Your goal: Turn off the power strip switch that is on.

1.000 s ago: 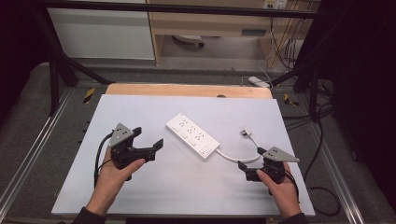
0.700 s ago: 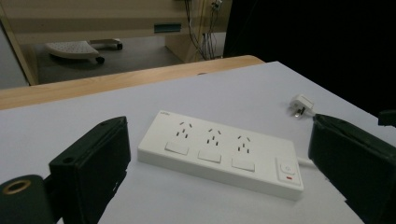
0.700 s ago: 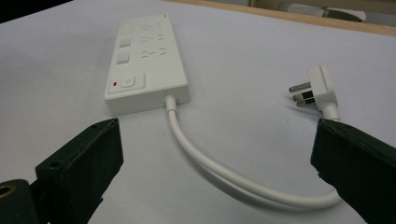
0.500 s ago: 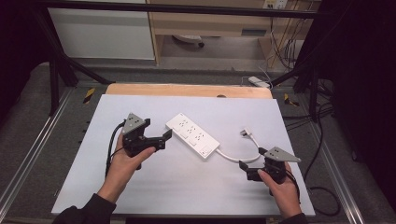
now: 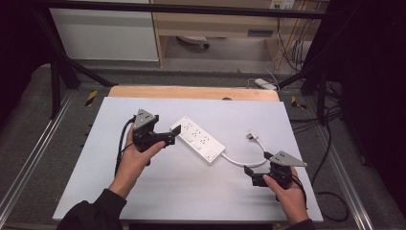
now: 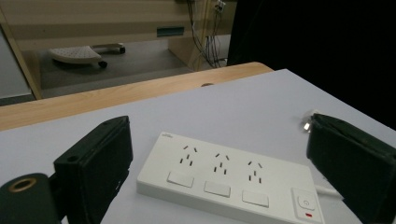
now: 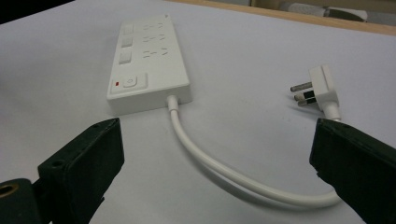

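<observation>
High view: power strip point(image 5: 197, 139) is lying mid-table point(image 5: 158, 201), left gripper point(image 5: 173, 134) spreading beside its near end; left gripper view: the rigid, light, smooth casing point(image 6: 229, 180) is sitting between wide jaws, likely best clamped across its width. Right gripper view: right gripper point(image 7: 219, 158) is gaping over the limp cable point(image 7: 224, 172), plug point(image 7: 320, 88) lying beyond.

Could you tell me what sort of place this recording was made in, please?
Probably a lab or workshop set up for recording, not a home: a white table framed by metal rails, loose cables on the floor, and a power strip laid out alone.
</observation>
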`<control>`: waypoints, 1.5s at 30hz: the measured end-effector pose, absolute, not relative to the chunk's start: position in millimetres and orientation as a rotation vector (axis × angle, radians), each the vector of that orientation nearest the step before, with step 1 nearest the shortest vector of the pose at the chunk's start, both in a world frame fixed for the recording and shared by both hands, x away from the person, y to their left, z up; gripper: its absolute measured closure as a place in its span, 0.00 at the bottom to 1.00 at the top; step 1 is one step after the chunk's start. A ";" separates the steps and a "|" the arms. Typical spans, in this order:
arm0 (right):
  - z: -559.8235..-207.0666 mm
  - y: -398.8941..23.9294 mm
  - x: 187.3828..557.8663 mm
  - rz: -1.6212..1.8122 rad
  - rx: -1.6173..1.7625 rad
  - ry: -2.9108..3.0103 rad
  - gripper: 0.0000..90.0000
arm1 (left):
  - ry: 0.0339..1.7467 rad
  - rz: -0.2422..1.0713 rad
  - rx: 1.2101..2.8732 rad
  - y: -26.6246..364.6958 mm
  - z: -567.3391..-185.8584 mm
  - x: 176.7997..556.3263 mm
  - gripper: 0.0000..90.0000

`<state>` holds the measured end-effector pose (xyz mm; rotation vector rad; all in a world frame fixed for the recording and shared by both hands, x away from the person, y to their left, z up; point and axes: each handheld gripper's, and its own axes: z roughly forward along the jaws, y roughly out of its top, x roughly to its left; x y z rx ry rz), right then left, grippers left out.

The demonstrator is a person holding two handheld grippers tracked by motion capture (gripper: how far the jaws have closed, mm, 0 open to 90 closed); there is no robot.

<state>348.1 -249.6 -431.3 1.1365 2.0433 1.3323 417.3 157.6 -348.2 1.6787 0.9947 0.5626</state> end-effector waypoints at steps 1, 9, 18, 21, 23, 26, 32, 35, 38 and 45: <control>-431.3 -249.5 347.8 1.332 1.137 2.054 0.04 | 1.000 0.562 1.674 157.7 -348.8 419.1 0.09; -431.1 -248.3 347.2 1.333 1.131 2.053 0.04 | 1.018 0.565 1.678 158.7 -352.1 432.2 0.10; -431.1 -247.9 347.2 1.335 1.129 2.055 0.04 | 1.025 0.572 1.689 156.0 -356.4 442.2 0.13; -431.1 -247.7 347.2 1.337 1.128 2.055 0.04 | 1.030 0.574 1.689 154.7 -358.0 445.0 0.13; -431.1 -247.4 347.2 1.338 1.127 2.055 0.04 | 1.034 0.577 1.692 154.0 -359.1 447.2 0.13; -430.8 -247.5 347.0 1.337 1.123 2.057 0.04 | 1.044 0.581 1.690 153.6 -360.9 450.3 0.13; -430.7 -246.5 346.8 1.343 1.121 2.062 0.04 | 1.064 0.586 1.699 153.4 -366.5 457.6 0.14; -430.8 -246.5 346.9 1.340 1.117 2.064 0.03 | 1.078 0.588 1.702 153.7 -369.8 461.3 0.14; -431.2 -245.9 346.9 1.338 1.120 2.066 0.03 | 1.083 0.594 1.706 154.1 -373.1 464.9 0.14; -432.2 -236.9 345.5 1.322 1.081 2.109 0.04 | 1.108 0.610 1.693 155.4 -379.9 474.5 0.15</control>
